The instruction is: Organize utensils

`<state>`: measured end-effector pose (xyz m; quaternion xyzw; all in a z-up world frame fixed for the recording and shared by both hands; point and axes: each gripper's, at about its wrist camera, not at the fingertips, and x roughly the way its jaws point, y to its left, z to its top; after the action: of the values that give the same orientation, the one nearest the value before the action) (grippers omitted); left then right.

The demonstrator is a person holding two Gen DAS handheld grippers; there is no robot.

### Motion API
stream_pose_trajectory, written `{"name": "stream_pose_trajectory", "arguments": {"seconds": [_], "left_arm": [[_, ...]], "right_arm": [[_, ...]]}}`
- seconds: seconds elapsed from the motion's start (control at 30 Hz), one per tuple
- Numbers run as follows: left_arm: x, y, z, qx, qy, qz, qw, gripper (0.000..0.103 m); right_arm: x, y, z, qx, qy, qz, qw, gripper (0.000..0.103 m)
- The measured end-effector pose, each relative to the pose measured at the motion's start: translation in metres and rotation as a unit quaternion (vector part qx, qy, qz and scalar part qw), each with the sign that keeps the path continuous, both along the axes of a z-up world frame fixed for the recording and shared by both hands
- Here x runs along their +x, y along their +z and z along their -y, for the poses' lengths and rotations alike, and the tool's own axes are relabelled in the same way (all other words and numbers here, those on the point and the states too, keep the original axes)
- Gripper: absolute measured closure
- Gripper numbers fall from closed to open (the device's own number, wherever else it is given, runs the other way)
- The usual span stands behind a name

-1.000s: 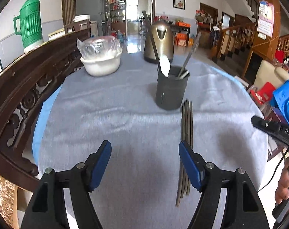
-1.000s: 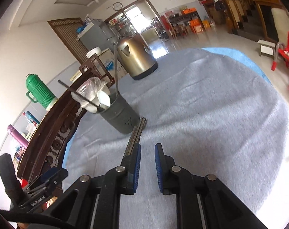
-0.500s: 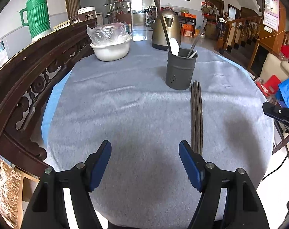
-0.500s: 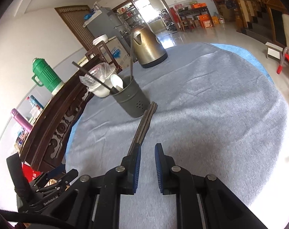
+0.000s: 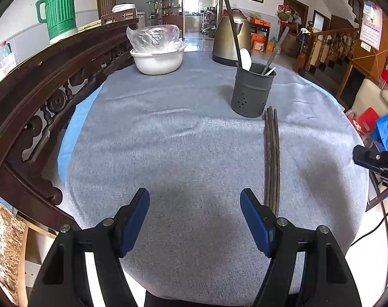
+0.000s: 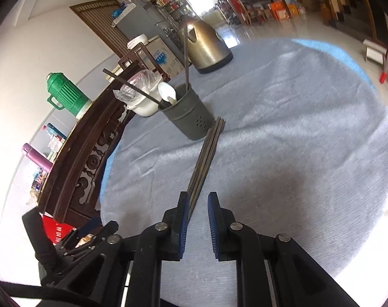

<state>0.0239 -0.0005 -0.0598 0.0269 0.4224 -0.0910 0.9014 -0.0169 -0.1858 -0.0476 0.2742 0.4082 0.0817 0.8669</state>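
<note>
A bundle of dark chopsticks [image 5: 270, 153] lies on the grey tablecloth, one end against the foot of a dark grey utensil holder [image 5: 252, 89]. The holder stands upright with a white spoon and several chopsticks in it. My left gripper [image 5: 194, 197] hangs open and wide over the near part of the table, its right finger beside the near end of the bundle. In the right wrist view the chopsticks [image 6: 206, 153] run from the holder [image 6: 188, 117] down to my right gripper [image 6: 197, 197]. Its jaws stand a narrow gap apart, with nothing pressed between the pads.
A white bowl [image 5: 158, 58] covered in plastic and a metal kettle [image 5: 231, 43] stand at the far side of the table. A carved wooden chair back [image 5: 40, 97] curves along the left edge, with a green thermos [image 5: 59, 7] behind it. The table's edge runs just below both grippers.
Both grippers have drawn back from the holder toward the near table edge. The holder and chopsticks now look farther off. Neither gripper's jaw gap has changed.
</note>
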Motion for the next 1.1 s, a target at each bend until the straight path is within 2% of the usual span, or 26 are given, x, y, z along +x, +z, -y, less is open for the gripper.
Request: {"name": "stream_pose_trajectory", "arguments": {"seconds": [0.27,0.37,0.43,0.53,0.77,0.97,1.1], "left_arm": [[0.007,-0.009,-0.008,-0.016,0.000,-0.014,0.9998,0.029],[0.009,-0.015,-0.012,-0.023,0.003,-0.023,0.9995,0.029],[0.009,-0.020,-0.012,-0.030,0.004,-0.034,0.9990,0.029],[0.008,-0.025,-0.008,-0.035,-0.011,-0.050,0.9981,0.029],[0.003,-0.029,0.002,-0.025,-0.032,-0.051,0.9979,0.029],[0.006,-0.031,0.002,-0.025,-0.028,-0.059,0.9975,0.029],[0.007,-0.031,0.001,-0.023,-0.026,-0.059,0.9977,0.029]], "right_arm": [[0.030,-0.019,-0.009,-0.006,0.004,-0.033,0.999,0.086],[0.047,-0.029,-0.005,0.005,-0.005,-0.050,0.999,0.086],[0.058,-0.039,-0.004,0.013,-0.011,-0.065,0.998,0.078],[0.070,-0.054,-0.005,0.029,-0.014,-0.083,0.996,0.075],[0.100,-0.070,0.000,0.020,-0.038,-0.084,0.995,0.075],[0.136,-0.079,-0.002,0.034,-0.036,-0.094,0.994,0.075],[0.153,-0.085,-0.009,0.017,-0.046,-0.097,0.994,0.076]]}}
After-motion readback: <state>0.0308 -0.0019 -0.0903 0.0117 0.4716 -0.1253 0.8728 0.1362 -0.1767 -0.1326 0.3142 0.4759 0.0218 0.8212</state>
